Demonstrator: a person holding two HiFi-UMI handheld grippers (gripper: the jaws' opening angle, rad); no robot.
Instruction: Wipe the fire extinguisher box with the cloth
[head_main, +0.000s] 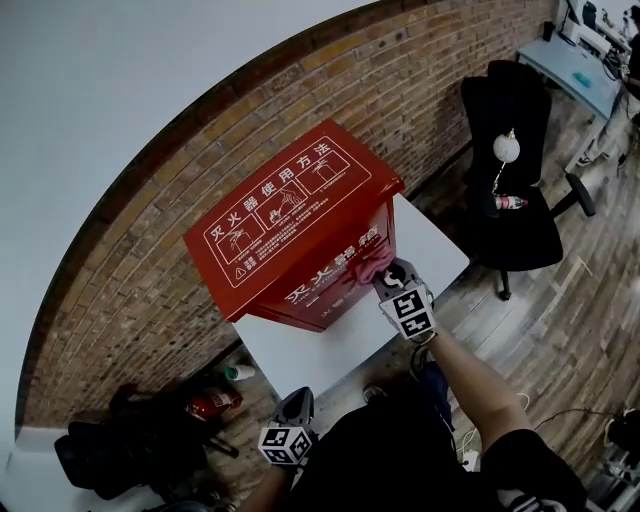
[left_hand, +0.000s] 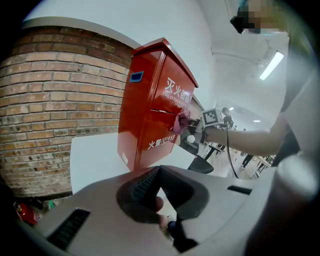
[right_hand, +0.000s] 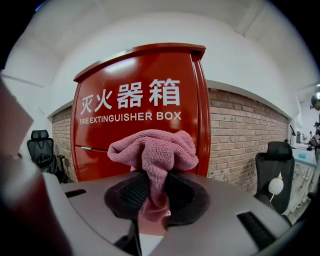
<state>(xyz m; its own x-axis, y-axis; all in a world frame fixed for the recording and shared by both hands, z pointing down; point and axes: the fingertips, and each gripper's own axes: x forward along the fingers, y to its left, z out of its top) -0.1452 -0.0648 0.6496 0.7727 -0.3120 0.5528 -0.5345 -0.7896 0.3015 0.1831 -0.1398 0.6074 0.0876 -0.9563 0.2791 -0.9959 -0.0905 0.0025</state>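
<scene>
Glossy red, white-lettered fire extinguisher box. The right gripper jaws clamp a pink cloth against its 4 o'clock face; the left gripper jaws are together, empty.

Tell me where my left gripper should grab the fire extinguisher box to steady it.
Likely the overhanging lid rim on the left side of the fire extinguisher box, coming from the left: it's the only thin lip to pinch, and the right gripper holds the cloth at the front.
</scene>
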